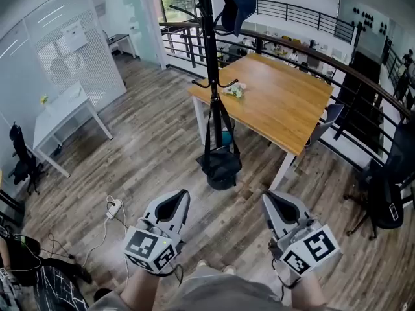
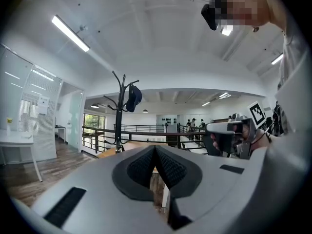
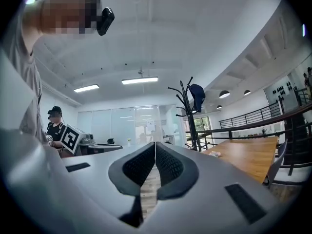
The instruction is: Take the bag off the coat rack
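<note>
A black coat rack [image 1: 211,57] stands on the wooden floor in front of me, by the near corner of a wooden table. A black bag [image 1: 222,164] hangs low on it by long straps from a lower hook, just above the rack's base. A dark blue item [image 1: 236,2] hangs from a top hook; it also shows as the dark blue item [image 2: 132,96] in the left gripper view and the dark blue item [image 3: 196,95] in the right gripper view. My left gripper [image 1: 177,200] and right gripper [image 1: 271,201] are held low near my body, well short of the rack. Both are shut with nothing between the jaws.
The wooden table [image 1: 285,99] stands right behind the rack, with a small object on its near corner. A black railing [image 1: 311,50] runs behind it. A white table [image 1: 61,112] is at the left, office chairs sit at both edges, and a power strip [image 1: 115,207] lies on the floor.
</note>
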Tool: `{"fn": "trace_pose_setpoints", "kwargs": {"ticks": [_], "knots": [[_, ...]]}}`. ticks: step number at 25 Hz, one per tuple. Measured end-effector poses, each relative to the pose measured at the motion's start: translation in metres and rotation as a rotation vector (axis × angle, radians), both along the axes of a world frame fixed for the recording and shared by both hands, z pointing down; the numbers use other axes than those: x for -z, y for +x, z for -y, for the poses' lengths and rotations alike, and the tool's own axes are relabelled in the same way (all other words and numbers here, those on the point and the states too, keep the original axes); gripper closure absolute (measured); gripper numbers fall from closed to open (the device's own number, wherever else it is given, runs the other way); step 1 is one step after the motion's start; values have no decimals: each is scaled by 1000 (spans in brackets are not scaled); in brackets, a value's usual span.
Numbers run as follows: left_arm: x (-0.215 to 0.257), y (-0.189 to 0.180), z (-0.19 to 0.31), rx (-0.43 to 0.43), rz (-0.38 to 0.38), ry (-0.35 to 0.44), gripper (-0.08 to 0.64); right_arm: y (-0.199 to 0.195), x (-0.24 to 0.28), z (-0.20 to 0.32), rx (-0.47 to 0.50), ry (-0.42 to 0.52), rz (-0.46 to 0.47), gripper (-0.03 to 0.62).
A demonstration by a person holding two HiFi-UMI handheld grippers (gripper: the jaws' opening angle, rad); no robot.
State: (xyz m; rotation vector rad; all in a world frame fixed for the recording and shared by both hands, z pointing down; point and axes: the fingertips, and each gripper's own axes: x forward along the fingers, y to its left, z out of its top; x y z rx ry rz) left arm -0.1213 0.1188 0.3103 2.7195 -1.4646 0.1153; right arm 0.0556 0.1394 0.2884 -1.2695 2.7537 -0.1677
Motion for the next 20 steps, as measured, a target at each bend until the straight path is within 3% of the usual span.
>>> {"fn": "trace_pose_setpoints", "kwargs": {"ticks": [5, 6, 7, 8, 9, 11, 20], "knots": [[0, 0, 7, 41, -27, 21, 543, 4, 0, 6, -10, 8, 48, 559], [-1, -5, 7, 72, -43, 26, 541, 5, -3, 6, -18, -4, 50, 526], [-3, -9, 7, 98, -54, 30, 513, 5, -8, 6, -24, -15, 42, 416], [-4, -12, 8, 117, -57, 32, 433, 5, -12, 6, -32, -21, 25, 372], [-5, -15, 10, 129, -54, 36, 372, 5, -15, 6, -40, -21, 9, 362], [-3, -16, 14, 136, -37, 47, 348, 6, -15, 7, -45, -15, -9, 351], [-17, -7, 39, 104, 2, 21, 342, 13, -30, 33, -50, -42, -14, 351]]}}
